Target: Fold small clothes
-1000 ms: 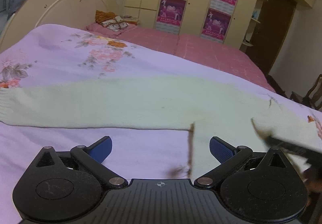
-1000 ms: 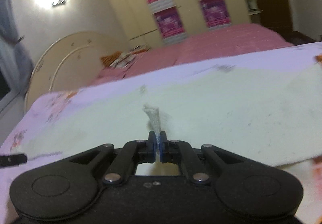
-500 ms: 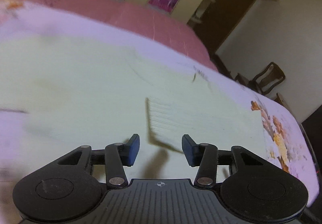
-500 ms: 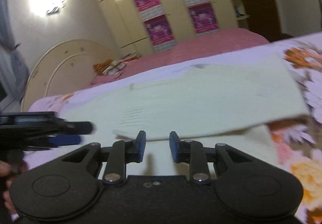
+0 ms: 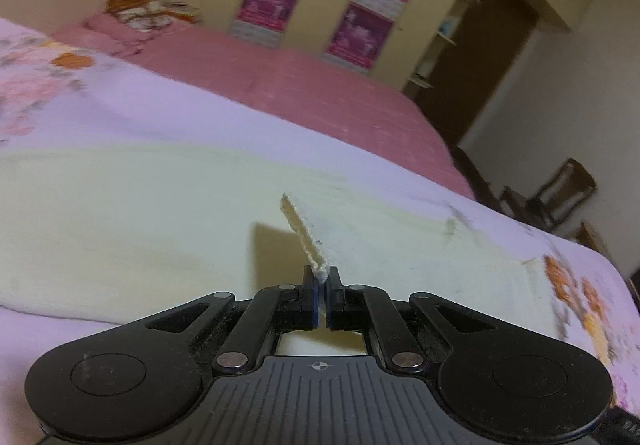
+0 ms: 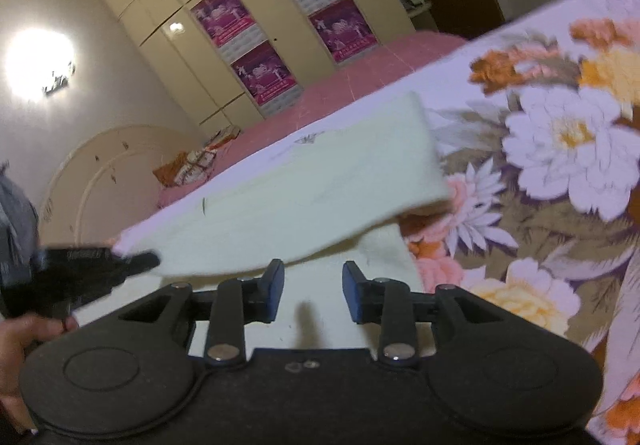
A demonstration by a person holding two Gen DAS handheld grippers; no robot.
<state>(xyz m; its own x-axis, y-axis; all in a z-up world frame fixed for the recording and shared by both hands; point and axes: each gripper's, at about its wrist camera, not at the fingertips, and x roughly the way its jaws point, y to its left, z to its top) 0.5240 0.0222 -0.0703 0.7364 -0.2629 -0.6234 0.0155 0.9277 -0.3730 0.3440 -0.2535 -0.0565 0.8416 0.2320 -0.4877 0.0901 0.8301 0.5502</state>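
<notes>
left gripper (image 5: 322, 291) pinches cream garment (image 5: 120, 213) edge at 12 o'clock (ready to fold over); right gripper (image 6: 313, 291) open, empty.

Left tool (image 5: 322, 287) pinching cream garment (image 5: 132, 213) edge.

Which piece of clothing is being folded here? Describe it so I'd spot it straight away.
Start with the big bed under the lilac floral bedspread. Spread flat across it is a pale cream knitted garment, the only plain, unpatterned cloth lying there. One edge is pinched and lifted by the left claw, while the right claw hangs open over it.
</notes>
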